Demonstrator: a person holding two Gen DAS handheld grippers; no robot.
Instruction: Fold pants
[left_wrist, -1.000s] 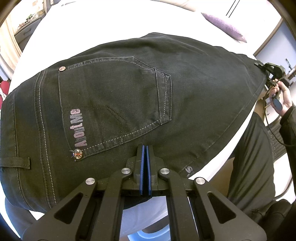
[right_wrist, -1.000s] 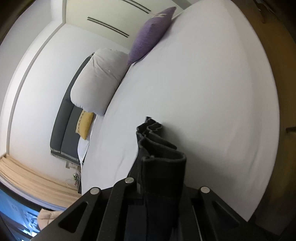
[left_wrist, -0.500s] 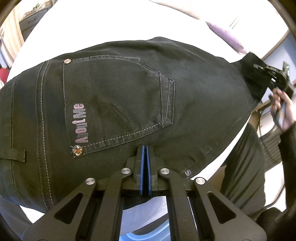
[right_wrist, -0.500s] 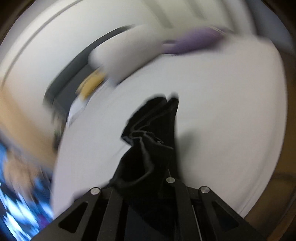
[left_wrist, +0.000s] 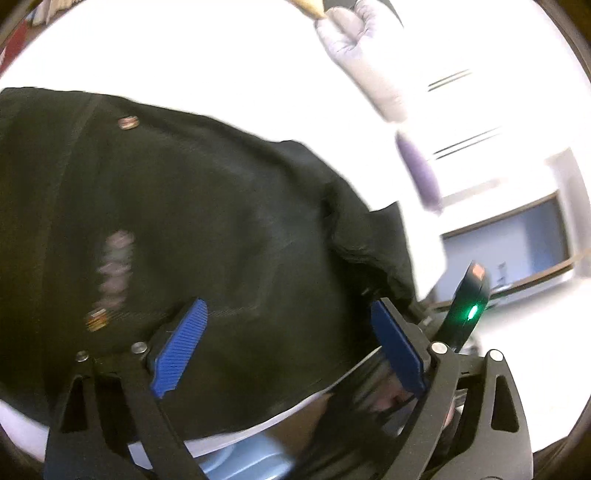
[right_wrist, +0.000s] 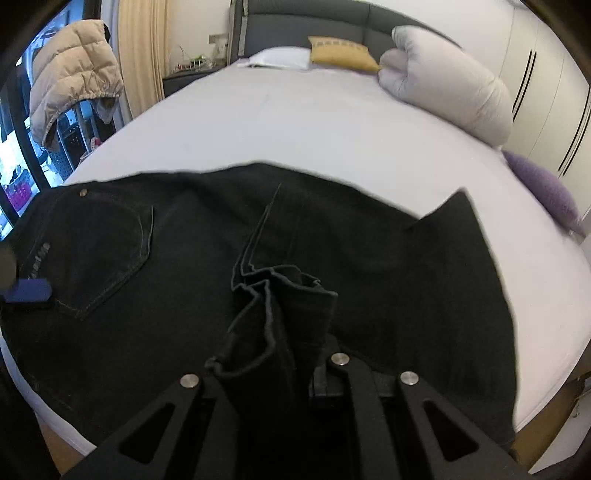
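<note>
The right gripper (right_wrist: 280, 332) is clenched on the bunched hem ends of the black pants (right_wrist: 388, 266); the cloth fills the space between its fingers and hides the pads. From this grip the fabric goes up toward 12 o'clock as a narrow pleated fold, lying on top of the wider part of the same garment.

The left gripper (left_wrist: 288, 343) is released: its jaws have just been opening, and its two blue pads (left_wrist: 181, 347) now stand wide apart above the pants (left_wrist: 207, 229). The cloth lies under the gap, but neither pad presses on it. In the right wrist view one of these blue pads (right_wrist: 27, 290) shows at 9 o'clock, just beside the one back pocket (right_wrist: 103, 251), which has one metal rivet at its top corner.

The pants are spread on the white bed (right_wrist: 303, 122), near its front edge. At the head of the bed, toward 12 o'clock, I count four soft things: one white pillow (right_wrist: 280, 58), one yellow cushion (right_wrist: 341, 51), one rolled pale duvet (right_wrist: 447, 81) and, at 3 o'clock, one purple cushion (right_wrist: 543, 188). At 10 o'clock one beige padded jacket (right_wrist: 70, 74) hangs.
</note>
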